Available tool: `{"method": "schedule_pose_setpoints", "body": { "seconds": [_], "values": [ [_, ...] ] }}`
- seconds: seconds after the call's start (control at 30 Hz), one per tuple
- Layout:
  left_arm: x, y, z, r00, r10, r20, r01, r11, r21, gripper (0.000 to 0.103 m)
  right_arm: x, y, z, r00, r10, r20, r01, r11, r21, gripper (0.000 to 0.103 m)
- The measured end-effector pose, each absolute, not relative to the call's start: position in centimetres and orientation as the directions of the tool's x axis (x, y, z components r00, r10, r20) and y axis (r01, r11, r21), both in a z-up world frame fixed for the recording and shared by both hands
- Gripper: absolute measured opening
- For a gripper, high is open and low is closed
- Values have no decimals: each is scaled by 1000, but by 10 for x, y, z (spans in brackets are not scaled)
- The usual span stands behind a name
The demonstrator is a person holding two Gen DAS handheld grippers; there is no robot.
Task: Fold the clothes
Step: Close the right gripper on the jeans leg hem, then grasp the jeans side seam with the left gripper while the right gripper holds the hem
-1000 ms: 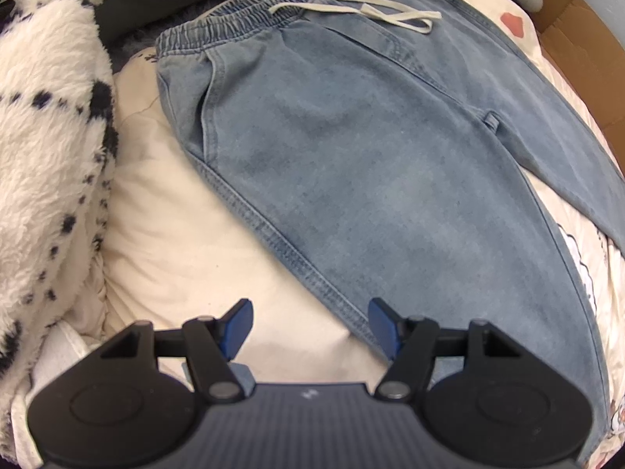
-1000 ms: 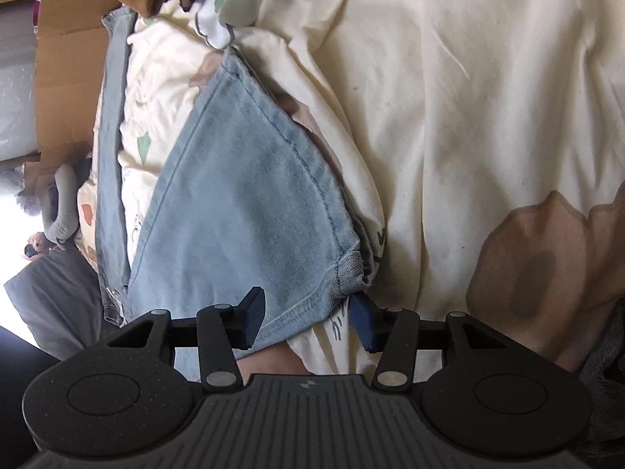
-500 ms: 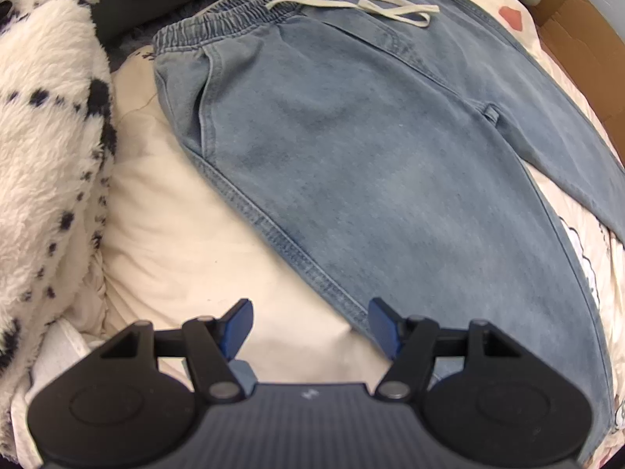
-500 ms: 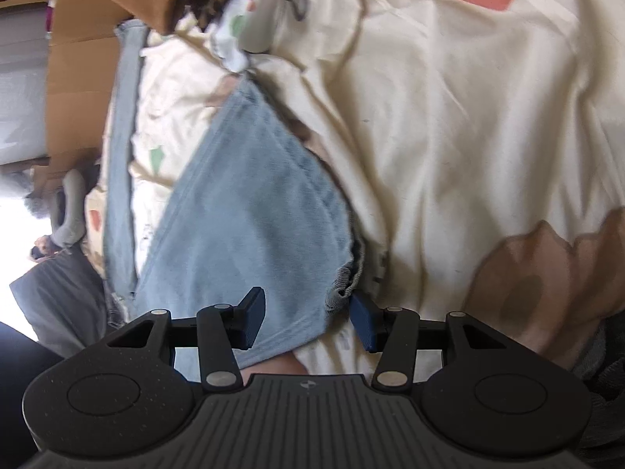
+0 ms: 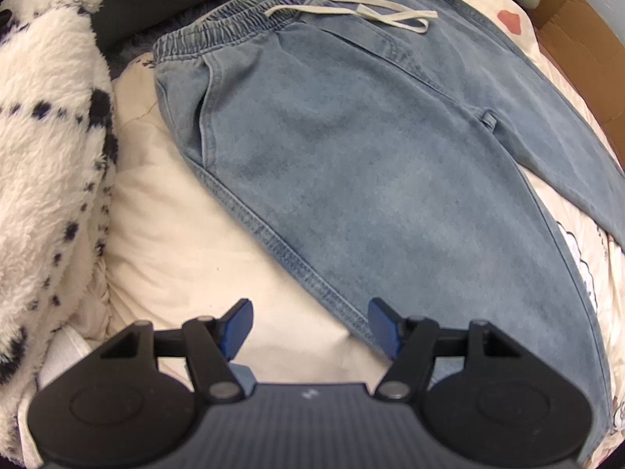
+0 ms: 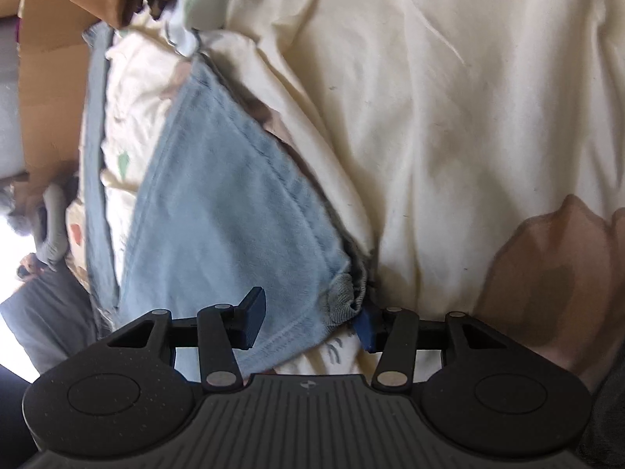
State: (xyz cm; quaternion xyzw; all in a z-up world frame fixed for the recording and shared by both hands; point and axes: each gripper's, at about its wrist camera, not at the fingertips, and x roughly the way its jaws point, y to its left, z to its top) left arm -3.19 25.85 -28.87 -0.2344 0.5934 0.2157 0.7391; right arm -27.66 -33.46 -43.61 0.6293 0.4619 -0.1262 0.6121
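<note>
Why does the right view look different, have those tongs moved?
Yes. The right tongs have crept nearer the jeans: the hem now lies between their open tips, and the brown print looms larger.

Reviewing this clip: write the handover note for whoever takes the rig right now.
Left gripper: open, empty, over the sheet beside the jeans' side seam.
Right gripper: open, straddling the leg hem, pads not pressing.
Jeans lie flat on the bed, waistband and drawstring at the far end.
Done: jeans spread out; no fold visible.
Left: grip the hem, bring the leg over, finish folding.
</note>
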Motion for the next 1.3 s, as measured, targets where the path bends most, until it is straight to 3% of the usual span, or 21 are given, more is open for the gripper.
{"method": "schedule_pose_setpoints", "body": {
  "seconds": [0.17,0.3,0.37,0.4,0.43,0.7,0.93,1.1,1.2,1.3],
  "values": [
    [-31,260,-287,199,45,-979,-596,798,-84,68,-273,-337,-430,589,430,-684,686,181,705,50],
    [-31,263,-284,199,46,-979,-600,795,-85,68,-267,-339,-442,522,430,-737,742,198,641,48],
    [-31,263,-284,205,44,-978,-603,792,-91,68,-264,-339,-445,509,428,-747,752,202,628,37],
    [-31,264,-284,209,43,-977,-605,791,-95,68,-261,-338,-444,490,428,-759,753,232,616,17],
    [-32,265,-284,214,43,-976,-607,789,-98,68,-258,-337,-442,466,428,-774,752,269,602,10],
    [-35,267,-295,267,29,-963,-642,751,-155,68,-254,-343,-418,445,422,-790,723,351,594,9],
    [-48,283,-308,375,48,-926,-711,655,-254,56,-244,-342,-381,464,398,-792,701,382,603,9],
    [-57,300,-327,407,42,-912,-764,564,-315,53,-235,-344,-356,461,364,-809,691,425,585,9],
    [-62,309,-339,425,38,-904,-785,513,-347,48,-229,-346,-340,464,339,-819,685,449,574,9],
    [-67,317,-350,448,29,-894,-798,463,-385,35,-220,-346,-325,462,318,-828,686,464,561,9]
  ]
}}
